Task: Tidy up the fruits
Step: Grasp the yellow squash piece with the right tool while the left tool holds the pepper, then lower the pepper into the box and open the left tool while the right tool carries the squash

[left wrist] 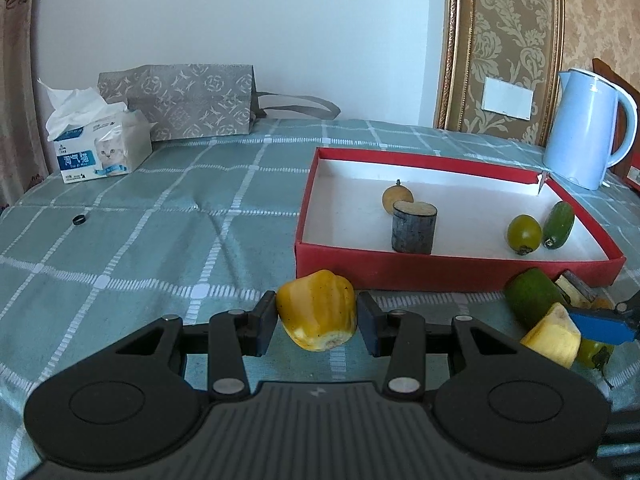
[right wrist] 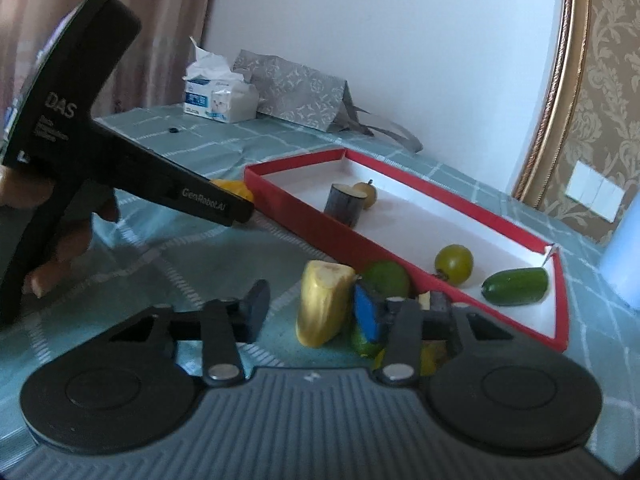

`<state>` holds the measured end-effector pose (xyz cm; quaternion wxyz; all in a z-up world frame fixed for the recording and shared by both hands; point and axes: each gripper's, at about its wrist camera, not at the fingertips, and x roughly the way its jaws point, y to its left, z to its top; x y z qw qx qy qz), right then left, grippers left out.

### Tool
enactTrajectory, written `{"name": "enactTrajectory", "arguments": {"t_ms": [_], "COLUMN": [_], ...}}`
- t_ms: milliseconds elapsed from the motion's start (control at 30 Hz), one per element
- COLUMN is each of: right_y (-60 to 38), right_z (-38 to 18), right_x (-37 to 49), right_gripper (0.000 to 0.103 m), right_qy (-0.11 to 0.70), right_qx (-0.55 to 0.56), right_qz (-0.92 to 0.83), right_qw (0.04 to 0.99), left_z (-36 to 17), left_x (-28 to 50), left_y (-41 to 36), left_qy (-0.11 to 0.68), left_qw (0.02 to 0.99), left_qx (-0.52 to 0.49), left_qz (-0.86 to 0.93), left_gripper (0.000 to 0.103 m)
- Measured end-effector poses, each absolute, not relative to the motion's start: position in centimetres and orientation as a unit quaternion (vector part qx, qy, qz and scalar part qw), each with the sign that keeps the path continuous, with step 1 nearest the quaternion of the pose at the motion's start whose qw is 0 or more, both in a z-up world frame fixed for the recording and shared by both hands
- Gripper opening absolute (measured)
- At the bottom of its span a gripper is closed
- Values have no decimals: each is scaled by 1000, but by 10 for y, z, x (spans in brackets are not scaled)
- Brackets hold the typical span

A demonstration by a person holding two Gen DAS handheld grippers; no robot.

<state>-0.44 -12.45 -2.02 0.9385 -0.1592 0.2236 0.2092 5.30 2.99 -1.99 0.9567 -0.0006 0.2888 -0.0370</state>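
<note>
left gripper clenched on yellow fruit, low centre of frame, in front of red box; waxy, firm, light, lobed, so pads on flat flanks; right gripper jaws around pale yellow piece lower centre, contact unclear; likely soft, squeeze gently mid-body

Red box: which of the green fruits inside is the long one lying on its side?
The dark green elongated fruit near the torn right corner; the fruit beside it is round and yellow-green.
</note>
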Motion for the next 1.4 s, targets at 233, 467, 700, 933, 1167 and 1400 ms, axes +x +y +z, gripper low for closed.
{"name": "enactTrajectory", "arguments": {"t_ms": [233, 467, 700, 933, 1167, 1400], "right_y": [-130, -159, -203, -230, -237, -240], "right_z": [-17, 3, 14, 13, 9, 11], "right_x": [-6, -9, -3, 0, 0, -4], "right_gripper": [26, 26, 26, 26, 26, 26], "right_qy": [216, 187, 179, 180, 187, 178], "right_qx": [-146, -88, -27, 5, 21, 28], "right_qz": [198, 179, 133, 100, 92, 87], "right_qw": [945, 962, 975, 979, 978, 980], "left_z": [-20, -21, -22, -22, -20, -5], "left_x": [53, 54, 55, 56, 54, 47], "left_y": [29, 29, 27, 25, 24, 16], "left_qy": [289, 293, 294, 295, 295, 273], "left_qw": [957, 956, 955, 955, 955, 962], "left_qx": [1, 4, 10, 7, 3, 9], "left_qz": [-37, -32, -26, -19, -13, -22], "left_gripper": [42, 42, 42, 42, 42, 42]}}
